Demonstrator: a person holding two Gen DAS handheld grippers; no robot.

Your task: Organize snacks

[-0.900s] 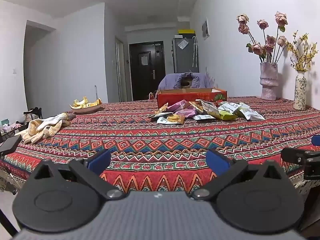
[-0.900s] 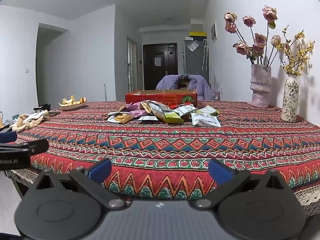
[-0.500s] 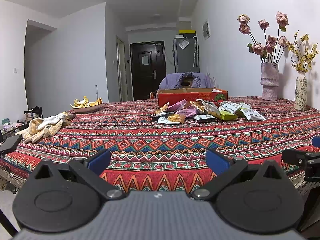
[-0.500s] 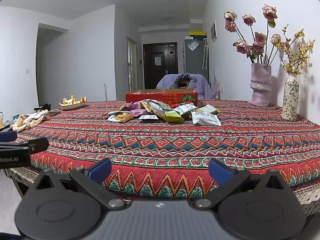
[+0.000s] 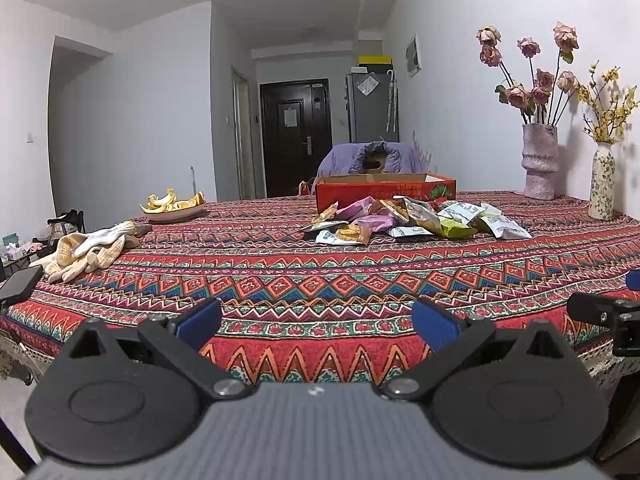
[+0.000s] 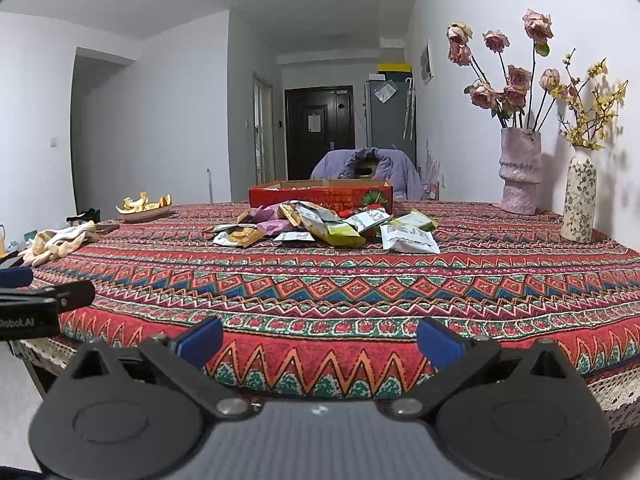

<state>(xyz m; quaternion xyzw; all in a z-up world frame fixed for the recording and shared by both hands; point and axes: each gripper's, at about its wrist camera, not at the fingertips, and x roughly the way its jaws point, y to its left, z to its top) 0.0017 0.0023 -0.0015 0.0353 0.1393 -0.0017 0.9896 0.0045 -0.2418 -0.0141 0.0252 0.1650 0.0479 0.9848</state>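
A heap of snack packets lies on the patterned tablecloth, just in front of an open red cardboard box. My left gripper is open and empty, held at the table's near edge, far short of the packets. My right gripper is open and empty too, at the near edge. Each gripper's tip shows at the side of the other's view.
A plate of orange peel and a pair of work gloves lie at the left, with a dark phone at the left edge. Two flower vases stand by the right wall. A chair with purple clothing stands behind the box.
Both grippers have risen very slightly; the views barely shift. Nothing on the table has moved.
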